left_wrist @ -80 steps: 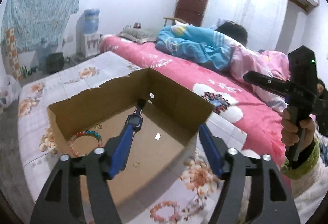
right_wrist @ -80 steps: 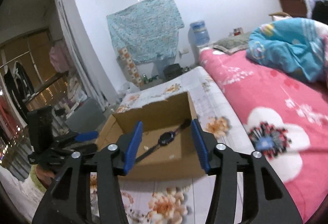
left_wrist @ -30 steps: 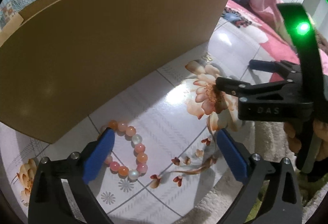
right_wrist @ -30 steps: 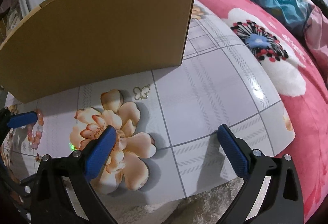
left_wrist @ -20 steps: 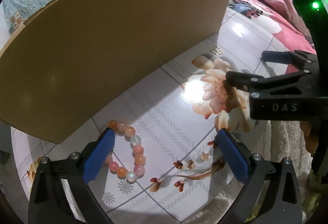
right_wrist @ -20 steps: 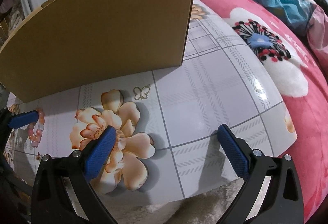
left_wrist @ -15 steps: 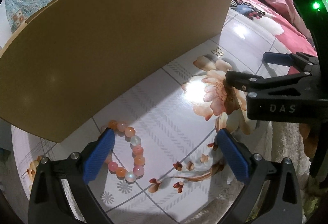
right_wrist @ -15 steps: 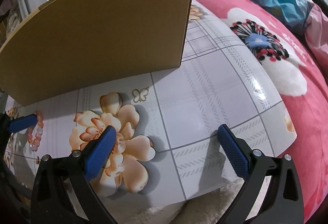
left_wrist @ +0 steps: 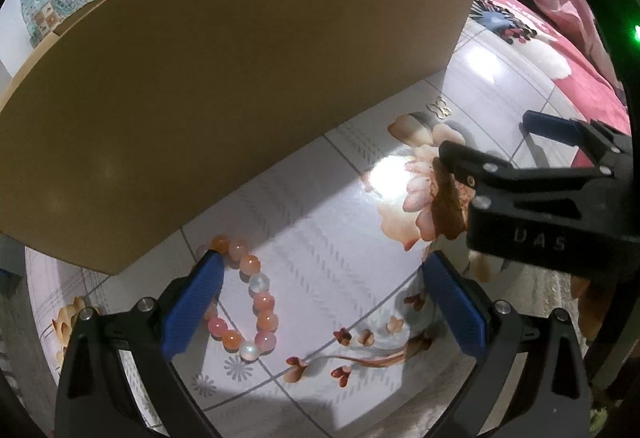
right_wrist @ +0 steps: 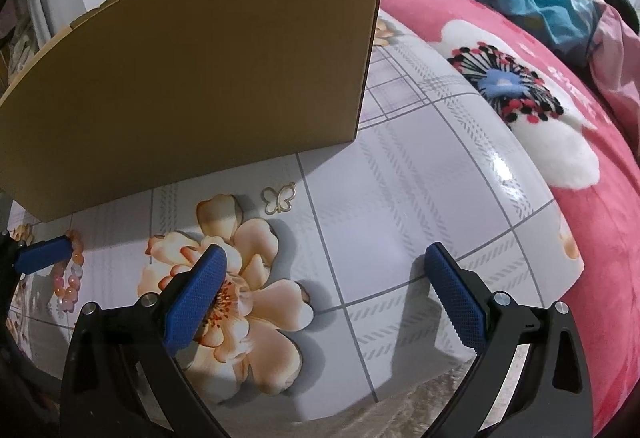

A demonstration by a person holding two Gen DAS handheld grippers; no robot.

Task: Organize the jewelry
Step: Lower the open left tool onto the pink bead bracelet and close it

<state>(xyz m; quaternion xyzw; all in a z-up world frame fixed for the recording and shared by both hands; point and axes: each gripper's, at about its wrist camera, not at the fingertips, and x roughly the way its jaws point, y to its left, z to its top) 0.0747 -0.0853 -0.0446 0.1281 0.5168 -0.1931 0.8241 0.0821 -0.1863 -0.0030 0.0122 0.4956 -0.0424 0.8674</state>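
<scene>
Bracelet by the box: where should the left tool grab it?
Pinch the bracelet across its near bead strand, coming straight down. It lies flat on the tiles, and the box wall blocks the far side. The left tool is already open around it.

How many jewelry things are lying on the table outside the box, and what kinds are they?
Bead bracelet: 1
Gold butterfly charm: 1
Total: 2 on the table, in front of the cardboard box. Its inside is hidden from here.
</scene>
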